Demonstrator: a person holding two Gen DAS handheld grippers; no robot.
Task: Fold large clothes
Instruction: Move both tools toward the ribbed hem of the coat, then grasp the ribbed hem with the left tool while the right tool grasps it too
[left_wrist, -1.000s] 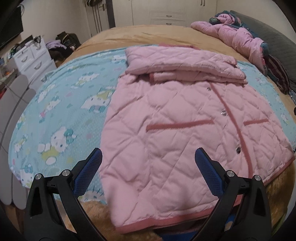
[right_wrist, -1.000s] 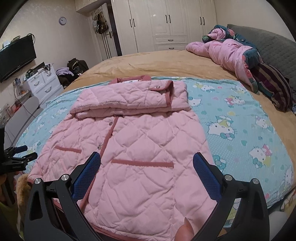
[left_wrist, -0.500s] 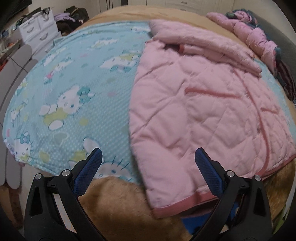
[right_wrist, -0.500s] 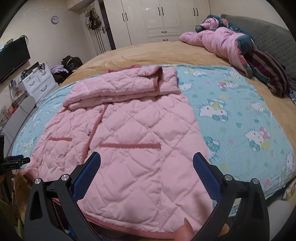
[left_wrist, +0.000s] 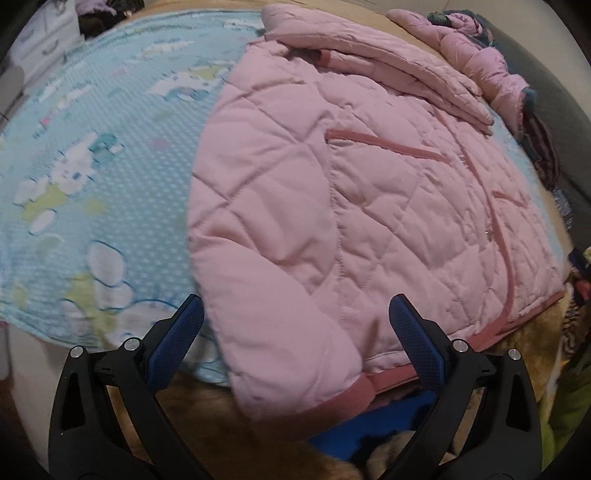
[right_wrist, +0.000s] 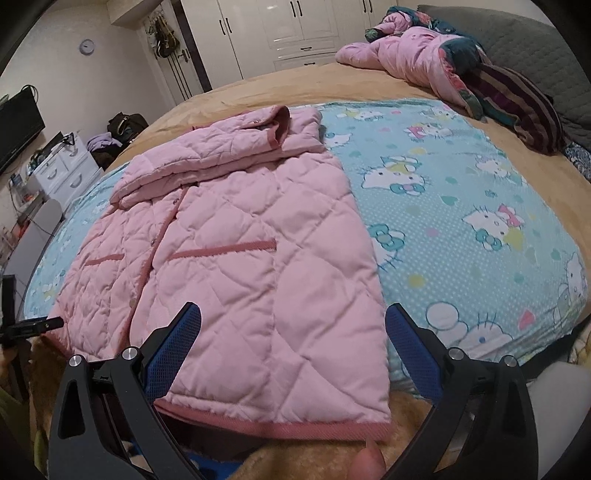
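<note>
Ahead of both grippers, wide apart, lies the jacket (right_wrist: 236, 266).

White wardrobe (right_wrist: 295, 29), wall clock (right_wrist: 87, 46), TV (right_wrist: 18, 129), white drawers (right_wrist: 66, 173).

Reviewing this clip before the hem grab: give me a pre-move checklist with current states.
1. Left gripper open, nothing held: ok.
2. Right gripper open, nothing held: ok.
3. Pink quilted jacket lies flat on the cartoon-print sheet, sleeves folded across the top: ok.
4. Bottom hem exposed near both grippers: ok.
5. Left gripper lined up on the hem corner: ok.
6. Either gripper touching the fabric: cannot tell.
</note>
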